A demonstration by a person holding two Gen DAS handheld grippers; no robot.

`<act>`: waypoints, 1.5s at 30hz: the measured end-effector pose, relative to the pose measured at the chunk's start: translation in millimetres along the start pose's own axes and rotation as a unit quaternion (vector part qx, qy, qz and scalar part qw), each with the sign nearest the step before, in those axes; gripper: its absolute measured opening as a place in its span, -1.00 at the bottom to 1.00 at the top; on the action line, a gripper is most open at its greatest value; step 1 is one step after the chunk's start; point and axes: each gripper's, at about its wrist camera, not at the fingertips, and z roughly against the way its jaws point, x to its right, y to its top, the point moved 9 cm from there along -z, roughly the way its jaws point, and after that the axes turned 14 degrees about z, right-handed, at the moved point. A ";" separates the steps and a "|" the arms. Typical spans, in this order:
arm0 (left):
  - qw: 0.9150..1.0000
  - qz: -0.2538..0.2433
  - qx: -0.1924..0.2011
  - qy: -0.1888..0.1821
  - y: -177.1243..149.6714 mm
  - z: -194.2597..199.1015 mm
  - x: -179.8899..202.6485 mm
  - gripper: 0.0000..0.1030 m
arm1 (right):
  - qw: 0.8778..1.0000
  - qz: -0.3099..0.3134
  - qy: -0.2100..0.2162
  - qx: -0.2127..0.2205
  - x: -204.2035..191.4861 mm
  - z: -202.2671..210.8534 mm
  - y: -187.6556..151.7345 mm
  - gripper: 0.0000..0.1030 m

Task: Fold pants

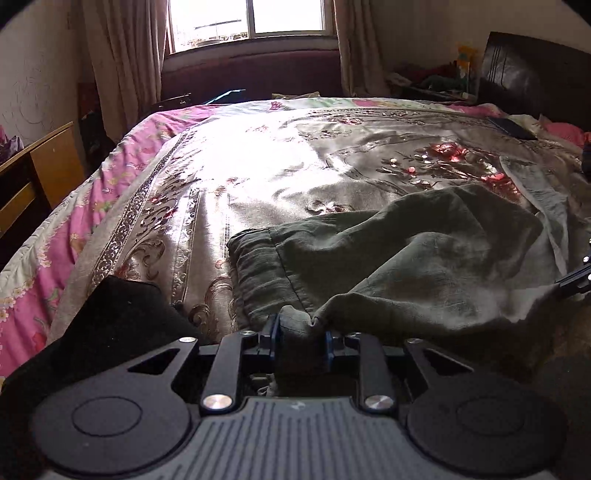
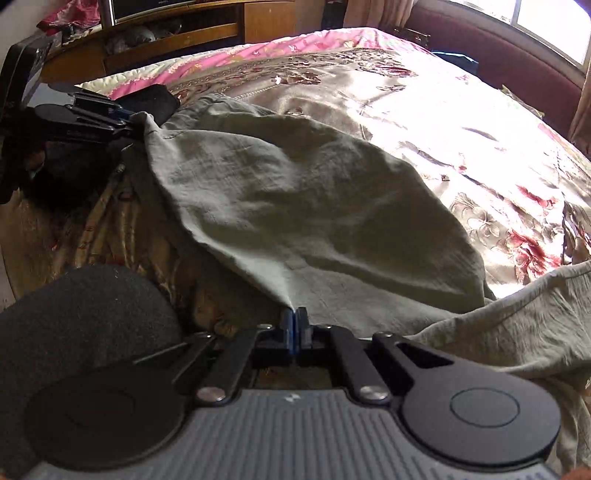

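Observation:
Olive-green pants (image 1: 388,254) lie on the bed's floral satin cover (image 1: 258,166), waistband to the left, cloth bunched and lifted at the near edge. My left gripper (image 1: 301,332) is shut on a thick wad of the pants' near edge. It also shows in the right wrist view (image 2: 138,123), pinching a corner at the far left. My right gripper (image 2: 294,325) is shut on a thin fold of the pants (image 2: 314,206), which stretch taut between the two grippers. The right gripper's tip shows in the left wrist view (image 1: 574,282) at the far right.
A pink floral quilt (image 1: 55,236) hangs over the bed's left side. A wooden desk (image 1: 40,173) stands left, a dark headboard (image 1: 535,81) at the right, a window (image 1: 247,18) beyond. A second pale cloth (image 2: 535,325) lies at the right. A dark cloth (image 1: 122,306) lies near left.

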 end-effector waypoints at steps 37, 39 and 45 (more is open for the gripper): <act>0.995 -0.070 0.069 0.025 8.6 29.2 76.9 -0.14 | 0.988 -0.146 -0.054 0.011 58.3 36.3 -36.1 -0.53; 0.996 -0.063 0.056 -0.033 9.9 15.6 115.9 -0.13 | 0.975 -0.204 -0.089 0.015 96.5 42.3 -47.7 -0.49; 0.984 -0.081 -0.008 -0.160 8.1 -30.6 240.9 -0.11 | 0.903 -0.397 -0.163 0.010 236.4 26.3 -79.5 -0.42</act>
